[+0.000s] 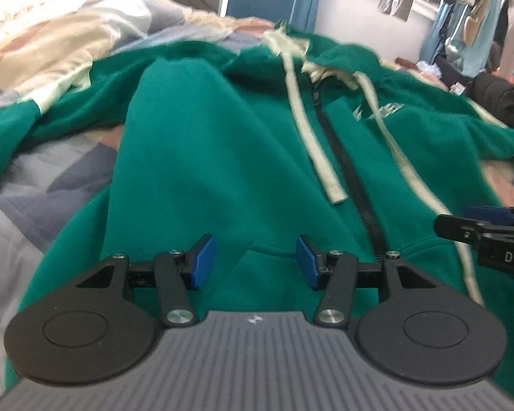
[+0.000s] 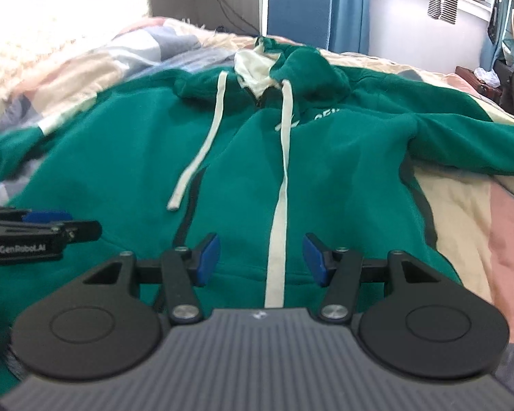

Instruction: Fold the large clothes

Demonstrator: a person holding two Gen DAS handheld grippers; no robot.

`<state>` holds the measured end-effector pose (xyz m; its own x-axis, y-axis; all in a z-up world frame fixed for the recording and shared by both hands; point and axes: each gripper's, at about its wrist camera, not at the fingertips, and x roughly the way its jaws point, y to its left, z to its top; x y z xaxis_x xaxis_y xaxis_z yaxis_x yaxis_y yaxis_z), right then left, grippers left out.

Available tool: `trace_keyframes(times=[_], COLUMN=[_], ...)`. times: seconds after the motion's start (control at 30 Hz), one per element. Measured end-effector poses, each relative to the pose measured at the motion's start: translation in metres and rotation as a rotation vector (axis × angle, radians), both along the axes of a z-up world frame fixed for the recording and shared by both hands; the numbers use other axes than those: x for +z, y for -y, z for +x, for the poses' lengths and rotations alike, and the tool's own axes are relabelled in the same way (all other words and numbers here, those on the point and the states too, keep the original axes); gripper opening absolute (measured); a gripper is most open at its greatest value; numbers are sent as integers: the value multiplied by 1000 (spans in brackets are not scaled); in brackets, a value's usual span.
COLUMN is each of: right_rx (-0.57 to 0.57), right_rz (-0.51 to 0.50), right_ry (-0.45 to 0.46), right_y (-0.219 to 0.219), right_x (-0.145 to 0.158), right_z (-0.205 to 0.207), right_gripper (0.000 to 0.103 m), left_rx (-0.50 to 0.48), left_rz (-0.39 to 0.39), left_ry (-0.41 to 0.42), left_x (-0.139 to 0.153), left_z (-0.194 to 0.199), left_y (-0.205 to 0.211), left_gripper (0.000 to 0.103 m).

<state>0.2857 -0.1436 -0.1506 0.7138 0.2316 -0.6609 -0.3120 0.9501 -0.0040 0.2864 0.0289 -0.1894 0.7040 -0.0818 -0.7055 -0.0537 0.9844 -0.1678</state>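
A green zip-up hoodie (image 1: 205, 144) (image 2: 342, 171) lies front-up on the bed, hood at the far end, sleeves spread to both sides, with cream drawstrings (image 1: 311, 126) (image 2: 202, 144) and a cream stripe (image 2: 277, 239) down its front. My left gripper (image 1: 256, 262) hangs open over the lower left part of the hoodie, nothing between its blue pads. My right gripper (image 2: 261, 259) is open too, over the lower front astride the cream stripe. Each gripper shows in the other's view: the right one (image 1: 469, 226) at the right edge, the left one (image 2: 68, 226) at the left edge.
The bed carries a patchwork quilt (image 1: 51, 171) (image 2: 469, 212) in grey, pink and cream. A blue panel (image 2: 300, 3) stands beyond the bed's far end. Clothes hang on a rack (image 1: 462, 7) at the far right, and a dark item (image 1: 503, 102) lies at the bed's right edge.
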Motion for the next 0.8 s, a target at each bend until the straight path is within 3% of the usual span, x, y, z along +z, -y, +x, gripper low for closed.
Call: trace_keyframes(times=[0.17, 0.37, 0.5, 0.63, 0.8], right_rx=[-40, -61, -104, -195, -343], right_rz=[19, 43, 115, 272, 374], right_ry=[-118, -138, -117, -44, 37], right_y=[2, 2, 18, 57, 121], right_x=[-26, -31, -13, 22, 58], right_z=[14, 16, 11, 2, 9], right_gripper=[55, 55, 56, 56, 69], left_rx=[20, 30, 43, 49, 39], left_rz=[-53, -94, -122, -187, -215], left_ry=[-42, -48, -38, -15, 16], left_x=[-13, -12, -5, 4, 11], left_z=[10, 9, -1, -15, -27], left_y=[-5, -12, -14, -19, -18], left_gripper=[58, 58, 58, 58, 59])
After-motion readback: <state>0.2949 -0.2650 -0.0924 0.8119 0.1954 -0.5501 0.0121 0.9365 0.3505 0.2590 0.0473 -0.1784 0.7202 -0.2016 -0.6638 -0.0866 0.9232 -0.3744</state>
